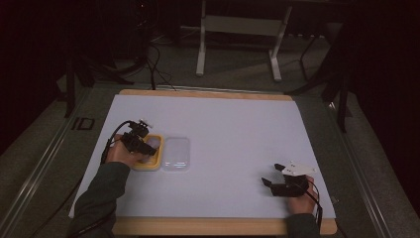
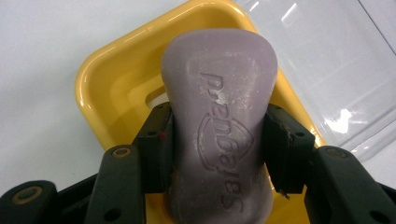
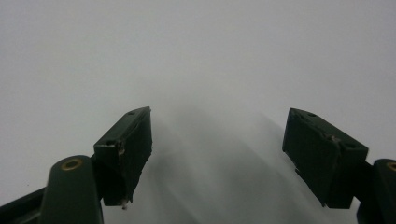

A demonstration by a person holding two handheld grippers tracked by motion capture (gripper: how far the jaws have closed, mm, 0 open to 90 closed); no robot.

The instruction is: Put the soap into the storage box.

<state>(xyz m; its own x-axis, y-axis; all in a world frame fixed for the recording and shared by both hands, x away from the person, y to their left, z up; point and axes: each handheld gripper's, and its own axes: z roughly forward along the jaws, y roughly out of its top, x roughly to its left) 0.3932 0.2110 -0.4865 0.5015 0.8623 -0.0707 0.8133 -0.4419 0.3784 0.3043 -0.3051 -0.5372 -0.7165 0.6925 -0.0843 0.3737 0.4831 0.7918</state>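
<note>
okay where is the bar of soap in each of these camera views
High view: the soap sits at left, mostly hidden under the left gripper, over the yellow dish.
Left gripper view: centre, clamped between the jaws.
Right gripper view: not in it, just white table.
Shared landmark: the yellow dish beside the clear lid.

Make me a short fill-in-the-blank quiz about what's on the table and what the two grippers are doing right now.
1. The left gripper is shut on a purple bar of ____.
2. That bar sits over a dish whose colour is ____.
3. Beside the dish lies a lid that is clear, not ____.
4. The right gripper has its jaws ____, with nothing between them.

Missing words: soap; yellow; coloured; open
</note>
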